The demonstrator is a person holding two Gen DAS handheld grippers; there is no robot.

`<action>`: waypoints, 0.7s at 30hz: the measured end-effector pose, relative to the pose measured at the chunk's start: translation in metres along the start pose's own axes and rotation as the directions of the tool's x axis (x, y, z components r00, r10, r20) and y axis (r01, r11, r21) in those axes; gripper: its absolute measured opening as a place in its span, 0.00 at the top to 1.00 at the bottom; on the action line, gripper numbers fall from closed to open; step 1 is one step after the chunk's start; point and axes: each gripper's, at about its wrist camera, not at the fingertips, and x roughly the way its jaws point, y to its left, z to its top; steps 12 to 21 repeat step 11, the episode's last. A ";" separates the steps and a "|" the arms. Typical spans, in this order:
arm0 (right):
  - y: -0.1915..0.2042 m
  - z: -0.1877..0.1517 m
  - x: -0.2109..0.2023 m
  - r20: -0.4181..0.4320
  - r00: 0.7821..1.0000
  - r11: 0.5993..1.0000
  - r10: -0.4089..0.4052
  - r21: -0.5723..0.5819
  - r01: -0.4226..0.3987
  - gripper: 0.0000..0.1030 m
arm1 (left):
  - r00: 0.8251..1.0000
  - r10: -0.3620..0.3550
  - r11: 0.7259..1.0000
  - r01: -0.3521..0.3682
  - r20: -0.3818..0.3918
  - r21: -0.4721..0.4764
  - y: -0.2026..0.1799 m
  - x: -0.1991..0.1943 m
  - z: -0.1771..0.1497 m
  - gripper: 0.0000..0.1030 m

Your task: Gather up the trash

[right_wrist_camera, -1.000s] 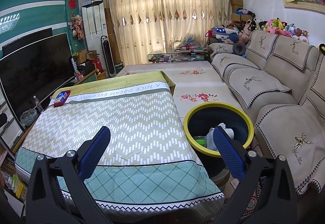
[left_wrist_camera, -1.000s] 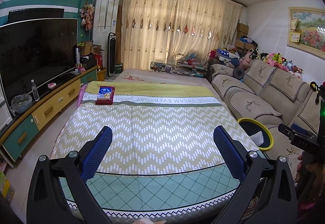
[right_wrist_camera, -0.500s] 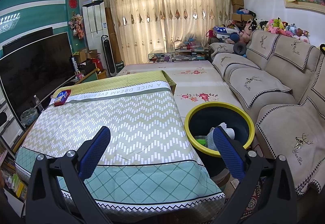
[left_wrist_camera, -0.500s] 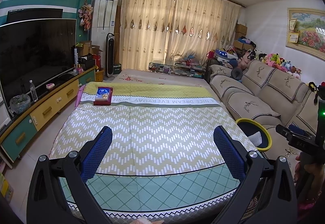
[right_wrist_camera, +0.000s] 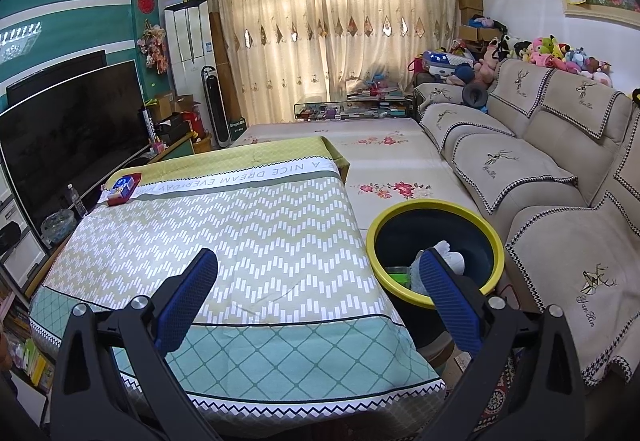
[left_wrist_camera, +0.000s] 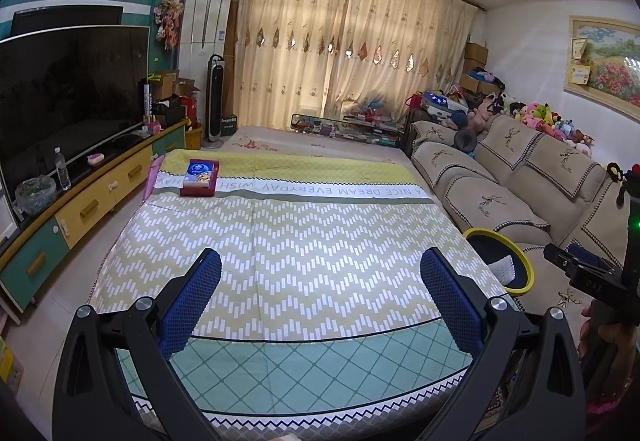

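**Operator:** I'm taking the yellow-rimmed bin (right_wrist_camera: 436, 241) as my landmark. It's standing on the floor, just beside the right edge of the covered table (right_wrist_camera: 224, 241), between the table and the sofa (right_wrist_camera: 520, 177). I'd guess it's parked there so anything picked off the cloth is only crossing a short gap.

**Observer:** What are the tongs doing?

**Operator:** I'm holding both spread wide with nothing between the pads. The left gripper (left_wrist_camera: 320, 297) is hovering over the near end of the table, well to the left of the bin. The right gripper (right_wrist_camera: 320, 297) is hanging at the table's near right corner, its right finger (right_wrist_camera: 448, 293) overlapping the bin's mouth in the right wrist view.

**Observer:** And the trash?

**Operator:** I'm seeing white crumpled paper (right_wrist_camera: 450, 261) and something green (right_wrist_camera: 396, 275) lying inside the bin. On the table I'm finding no loose scraps. The only thing there is a red box (left_wrist_camera: 200, 177) with a blue-and-white pack in it, sitting at the corner farthest from the bin, well apart from both grippers.

**Observer:** Is that trash?

**Operator:** I can't tell; it looks more like a tissue box being kept there. I'm judging the collecting to be nearly or fully done, and that's why I'm keeping both tongs open and idle.
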 end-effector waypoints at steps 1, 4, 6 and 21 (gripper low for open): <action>0.000 0.000 0.001 -0.002 1.000 1.000 0.004 0.000 -0.004 0.07 | 1.000 -0.004 1.000 0.004 -0.006 0.001 -0.001 0.003 -0.001 0.05; -0.001 0.004 0.006 -0.014 0.999 0.999 0.038 0.001 -0.038 0.07 | 1.000 -0.003 1.000 0.003 -0.029 -0.004 0.001 0.012 0.000 0.05; 0.001 0.009 0.015 -0.024 0.998 0.998 0.064 -0.006 -0.064 0.07 | 0.998 -0.003 1.000 0.002 -0.057 -0.023 0.008 0.026 0.004 0.05; 0.015 0.036 0.076 -0.094 0.990 0.994 0.108 -0.013 -0.110 0.07 | 0.990 0.088 0.995 -0.093 -0.114 -0.046 0.038 0.093 0.021 0.05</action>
